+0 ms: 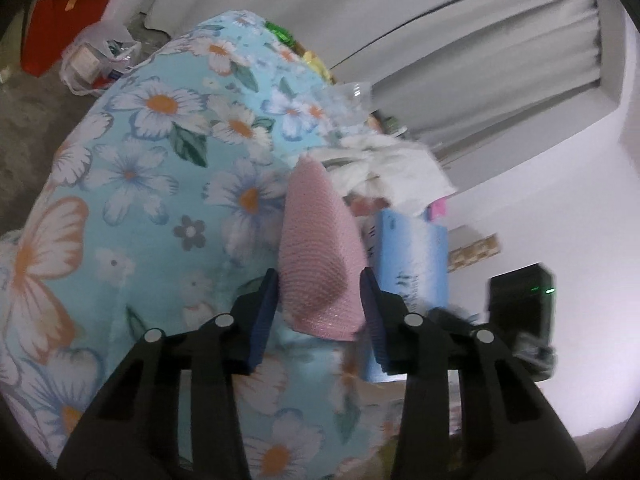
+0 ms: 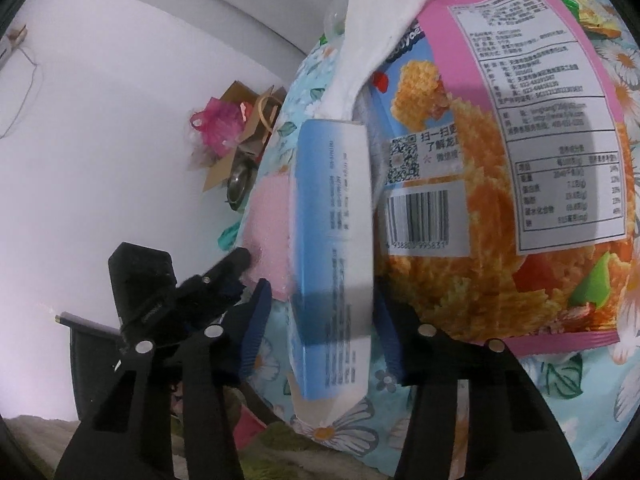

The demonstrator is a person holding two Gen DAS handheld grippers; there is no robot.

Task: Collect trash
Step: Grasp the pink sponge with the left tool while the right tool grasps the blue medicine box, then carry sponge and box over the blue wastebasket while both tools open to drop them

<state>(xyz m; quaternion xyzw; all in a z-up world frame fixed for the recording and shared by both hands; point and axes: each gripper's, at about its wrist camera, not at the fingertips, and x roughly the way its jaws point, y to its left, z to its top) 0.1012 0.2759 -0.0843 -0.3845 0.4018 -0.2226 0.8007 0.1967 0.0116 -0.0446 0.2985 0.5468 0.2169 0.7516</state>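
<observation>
A pink sponge [image 1: 320,248] lies on the round table's floral blue cloth [image 1: 160,152]. My left gripper [image 1: 320,292] is shut on it, both pads touching its sides. Just right of it lies a blue and white carton [image 1: 412,264]. In the right wrist view that carton [image 2: 336,240] sits between the fingers of my right gripper [image 2: 324,312], with a strip of cloth showing beside the left pad, so the jaws stand open around it. The left gripper [image 2: 236,268] and the sponge [image 2: 268,224] show at the carton's left.
A big pink and orange snack bag [image 2: 500,200] lies right of the carton, with white tissue [image 2: 372,20] across the top. On the floor stand a red bag [image 1: 60,32], a plastic bag [image 1: 96,60] and a cardboard box [image 2: 240,136]. A curtain [image 1: 480,40] hangs behind.
</observation>
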